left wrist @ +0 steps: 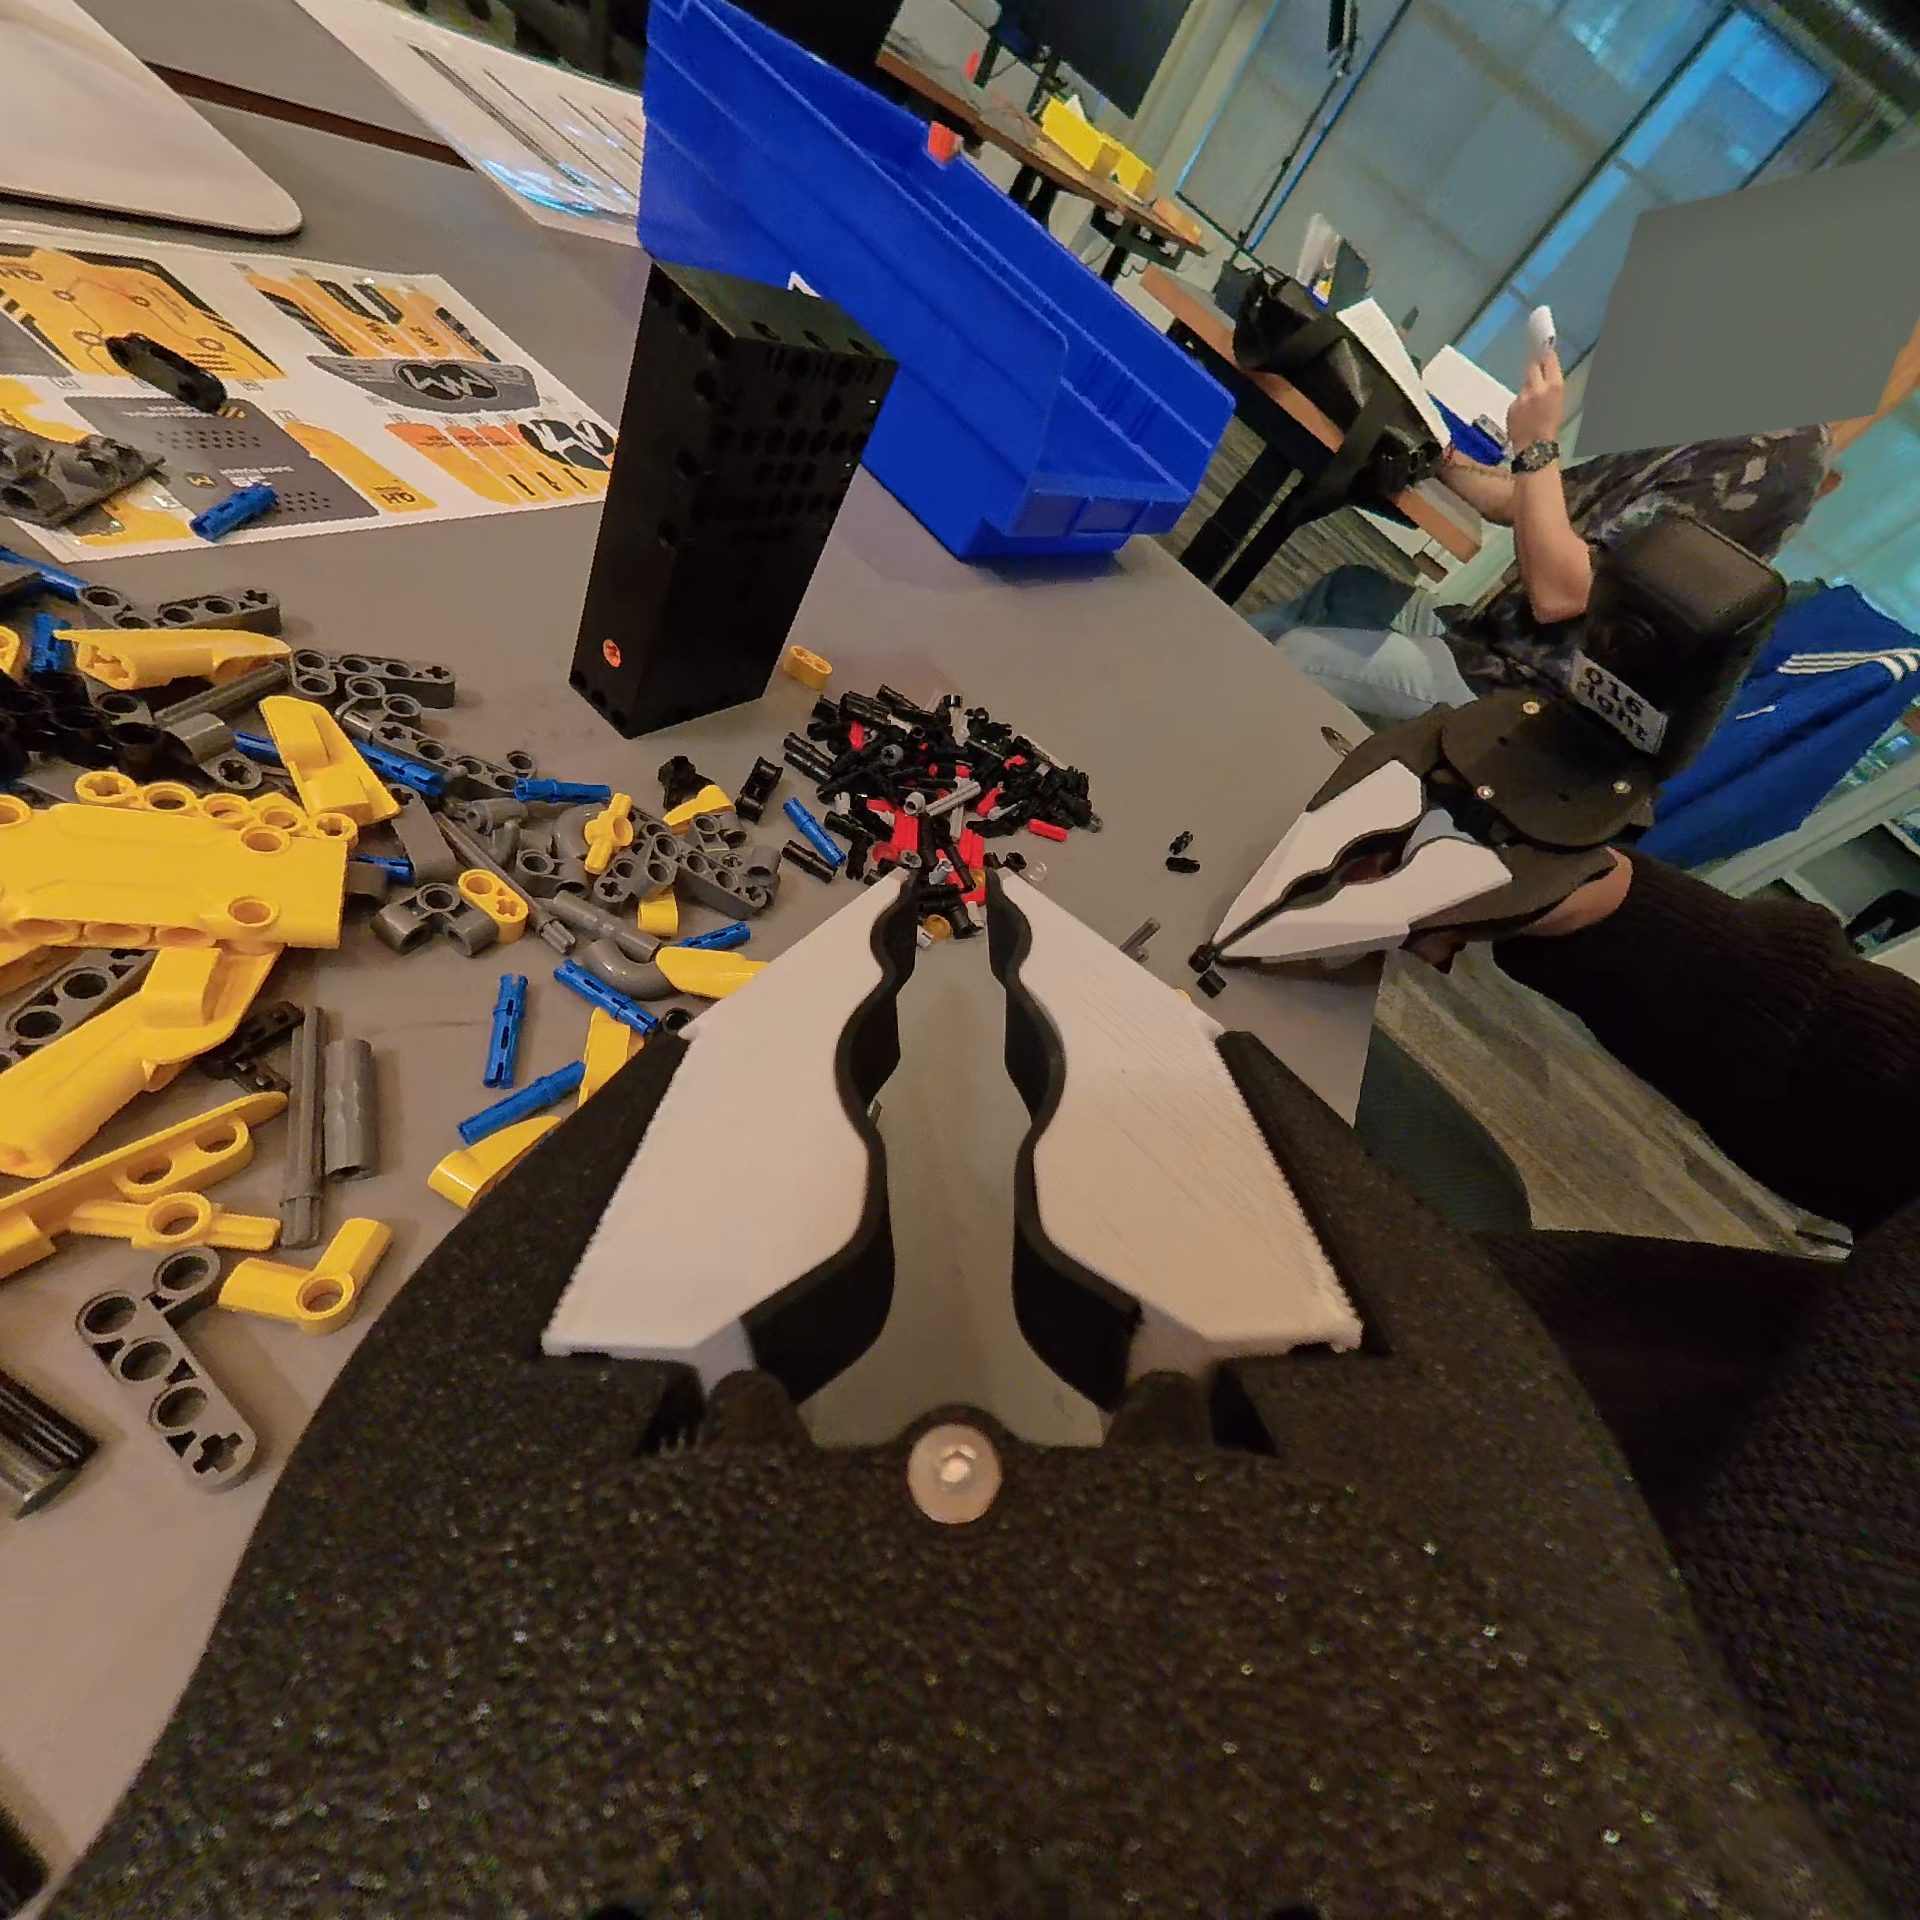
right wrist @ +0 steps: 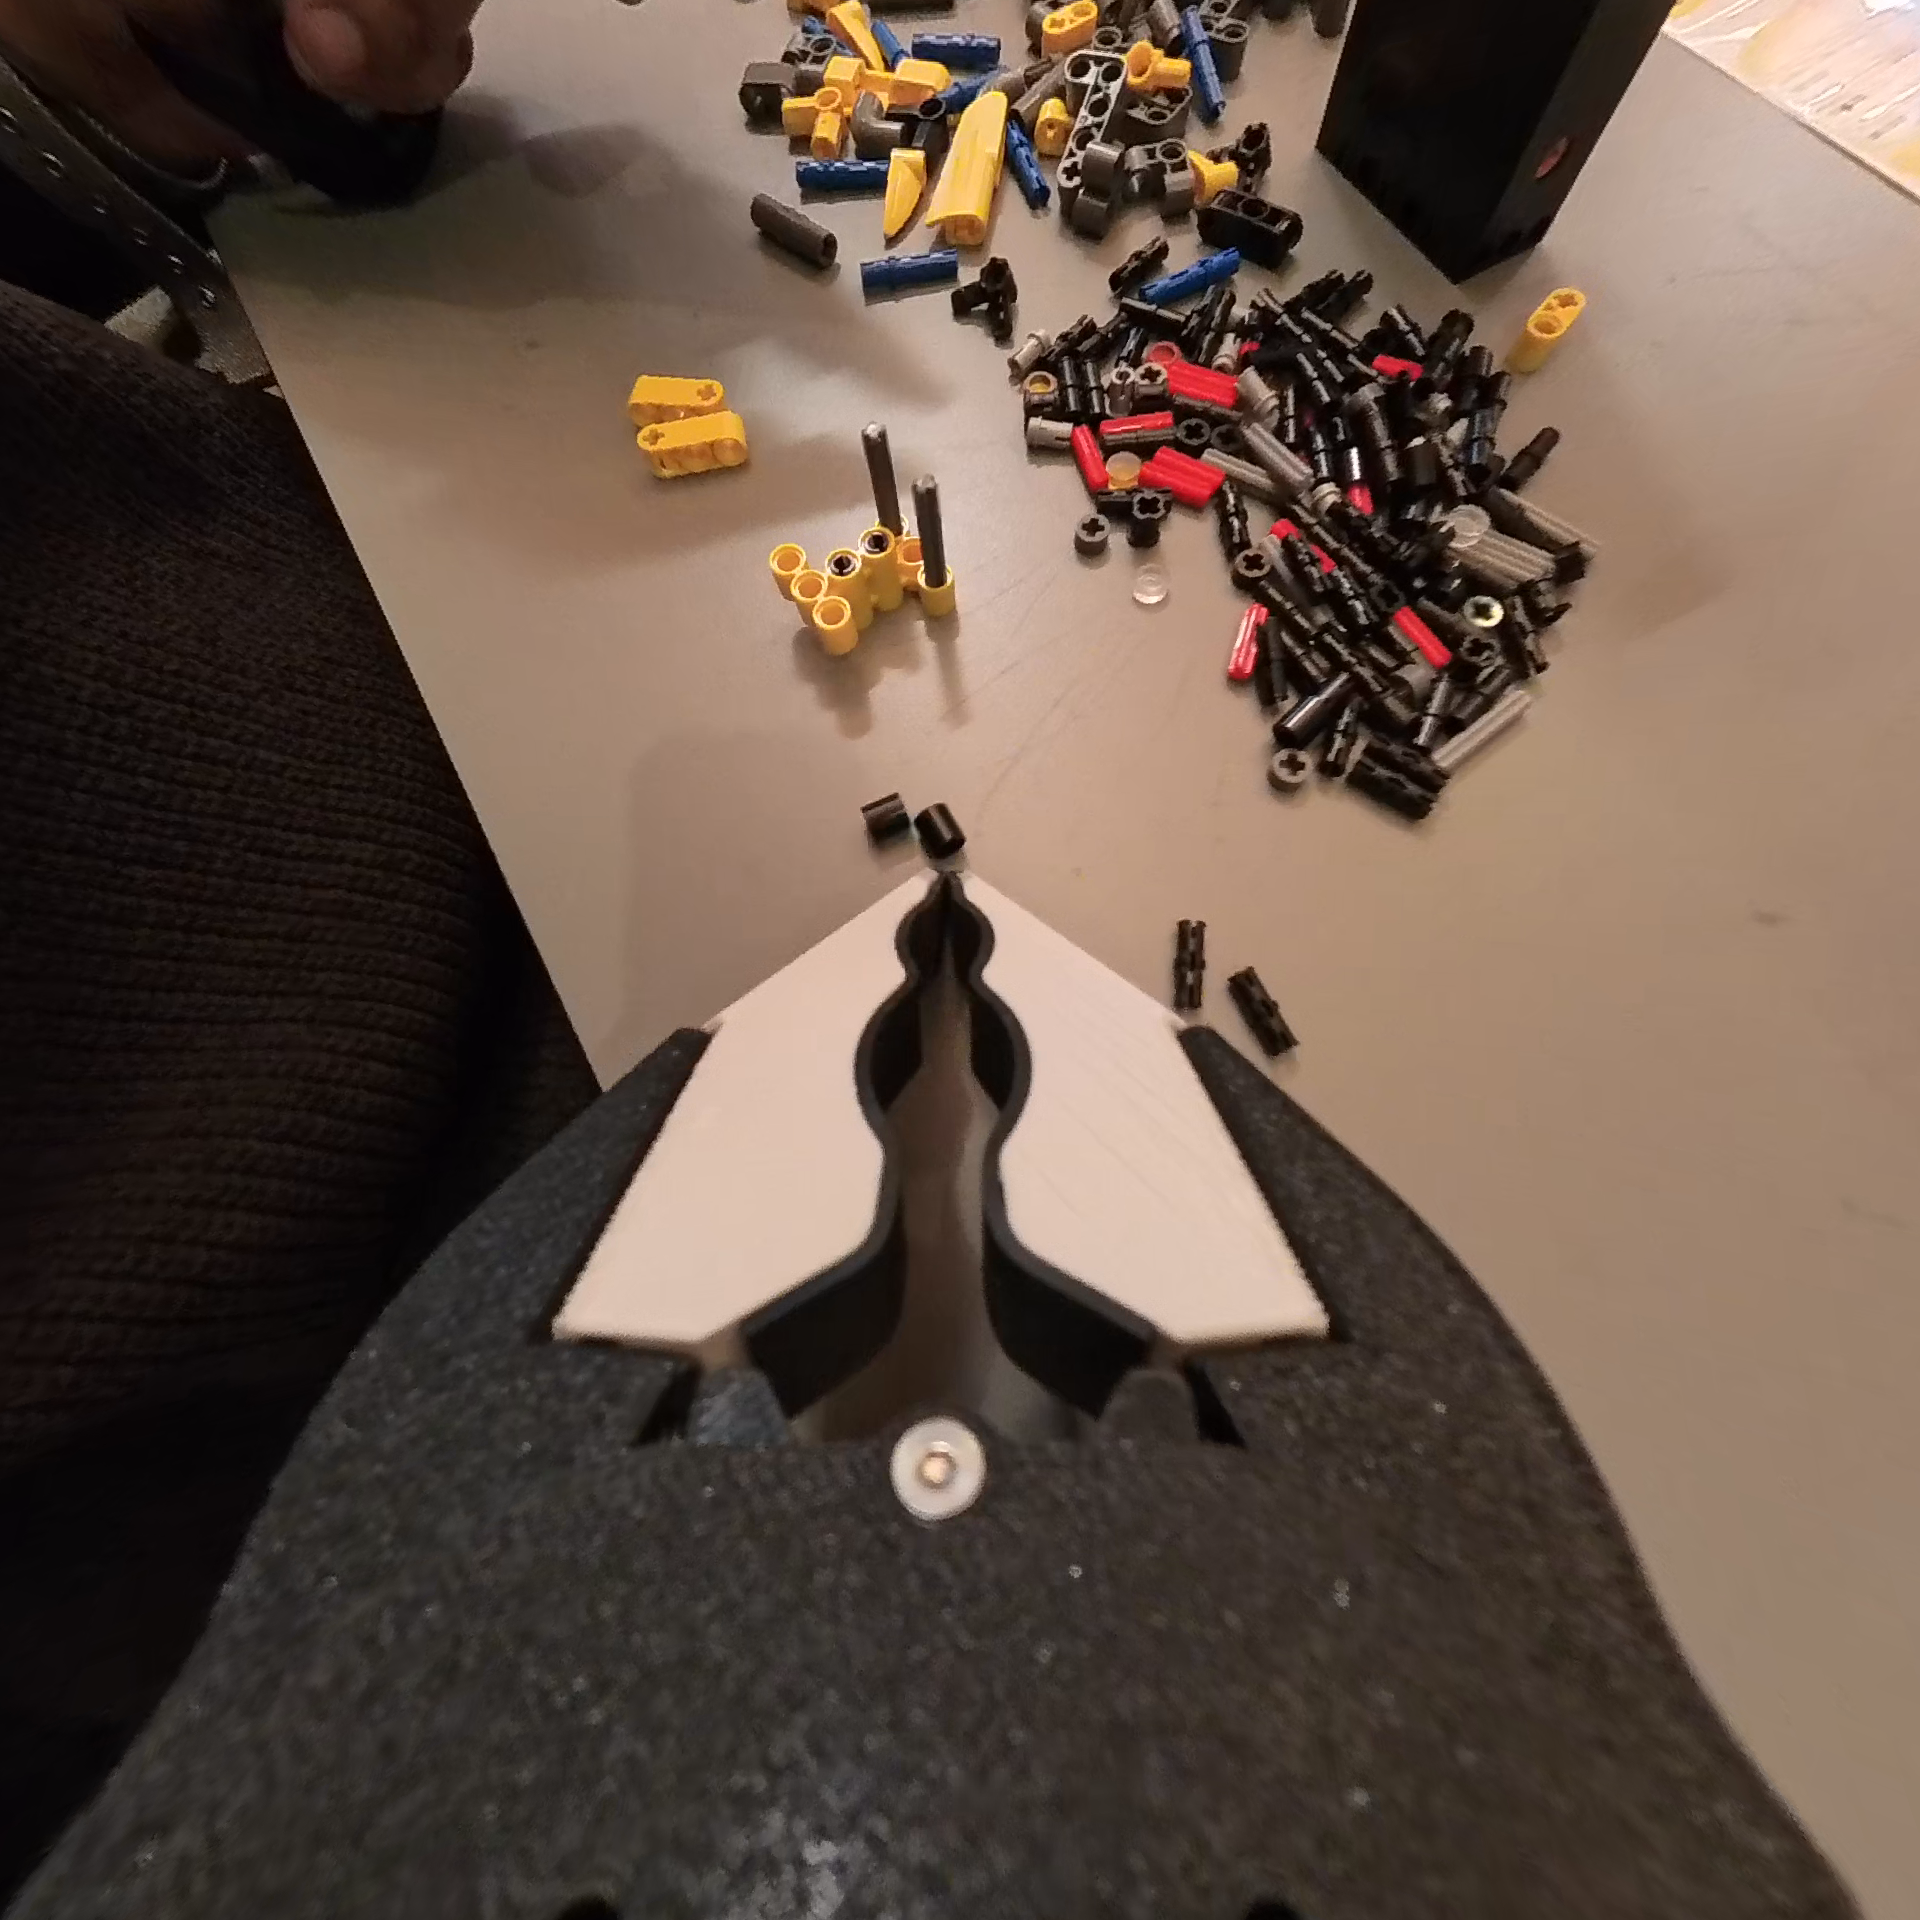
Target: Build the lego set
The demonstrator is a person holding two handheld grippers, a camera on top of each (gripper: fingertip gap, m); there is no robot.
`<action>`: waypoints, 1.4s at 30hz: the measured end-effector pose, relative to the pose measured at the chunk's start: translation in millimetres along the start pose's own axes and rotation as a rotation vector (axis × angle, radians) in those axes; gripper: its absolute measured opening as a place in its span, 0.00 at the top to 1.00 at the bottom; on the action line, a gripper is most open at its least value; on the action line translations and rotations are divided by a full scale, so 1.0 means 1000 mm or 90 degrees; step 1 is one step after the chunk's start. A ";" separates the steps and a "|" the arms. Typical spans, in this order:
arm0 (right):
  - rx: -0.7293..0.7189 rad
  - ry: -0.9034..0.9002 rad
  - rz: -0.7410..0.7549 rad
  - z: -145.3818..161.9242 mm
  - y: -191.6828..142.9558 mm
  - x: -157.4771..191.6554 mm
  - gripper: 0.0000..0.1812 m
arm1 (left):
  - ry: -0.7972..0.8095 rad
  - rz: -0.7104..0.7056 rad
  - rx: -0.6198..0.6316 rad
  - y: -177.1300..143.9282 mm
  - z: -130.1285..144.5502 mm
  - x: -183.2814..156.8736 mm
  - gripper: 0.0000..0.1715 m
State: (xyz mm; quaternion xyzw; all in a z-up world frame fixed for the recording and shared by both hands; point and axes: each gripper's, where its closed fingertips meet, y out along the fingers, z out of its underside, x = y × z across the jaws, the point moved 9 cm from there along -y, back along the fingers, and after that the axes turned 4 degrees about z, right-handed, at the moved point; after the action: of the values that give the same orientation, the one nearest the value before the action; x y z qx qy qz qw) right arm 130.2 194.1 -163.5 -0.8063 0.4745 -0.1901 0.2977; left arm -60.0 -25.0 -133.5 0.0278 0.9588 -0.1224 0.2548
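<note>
My left gripper [left wrist: 951, 883] is open with a narrow gap and holds nothing. Its tips hover at the near edge of a pile of small black, red and grey pins [left wrist: 935, 790]. My right gripper [right wrist: 947, 876] is shut, and a small black pin [right wrist: 939, 831] sticks out from its tips just above the grey table [right wrist: 1558, 1039] near the front edge. A second black pin [right wrist: 883, 816] lies beside it. In the left wrist view the right gripper [left wrist: 1205, 954] points down at the table. A small yellow assembly [right wrist: 847, 587] with two upright grey axles stands ahead of it.
A tall black block [left wrist: 727, 499] stands behind the pin pile [right wrist: 1351, 520]. A blue bin [left wrist: 935, 312] lies beyond it. Yellow, grey and blue beams and connectors [left wrist: 208, 883] are spread on the left by a printed sheet [left wrist: 312, 395]. Two loose black pins [right wrist: 1226, 982] lie to the right. A person sits beyond the table. About 20 cm separates my left fingertips from my right.
</note>
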 end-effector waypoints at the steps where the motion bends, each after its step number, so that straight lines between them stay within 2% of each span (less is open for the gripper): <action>1: -0.001 0.003 0.002 0.000 -0.001 -0.001 1.00 | 0.001 0.000 0.000 0.000 0.000 0.000 0.93; 10: -0.039 0.001 0.020 -0.004 -0.005 -0.002 1.00 | 0.017 -0.007 0.005 0.001 0.000 -0.002 0.93; 16: -0.010 -0.032 0.018 -0.009 0.006 0.002 0.95 | 0.015 -0.007 0.005 0.001 0.000 -0.002 0.93; 28: 0.000 -0.070 -0.002 -0.016 0.016 -0.006 0.96 | 0.011 -0.006 0.006 0.001 0.001 -0.002 0.93; 35: -0.090 -0.075 -0.001 -0.042 0.005 0.001 0.96 | 0.023 0.007 0.003 0.001 0.000 -0.005 0.93; 38: -0.147 -0.120 0.003 -0.062 -0.002 0.015 0.96 | -0.006 0.080 -0.019 0.006 -0.001 -0.022 0.93; 42: -0.205 -0.194 0.025 -0.084 -0.008 0.035 0.96 | -0.183 0.275 -0.011 0.025 0.004 -0.044 0.92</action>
State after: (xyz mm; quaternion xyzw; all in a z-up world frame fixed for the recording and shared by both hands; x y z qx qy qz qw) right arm 102.5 141.3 -94.9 -0.8534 0.4638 0.0181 0.2373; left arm -17.2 -1.7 -120.7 0.2116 0.8857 -0.0596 0.4089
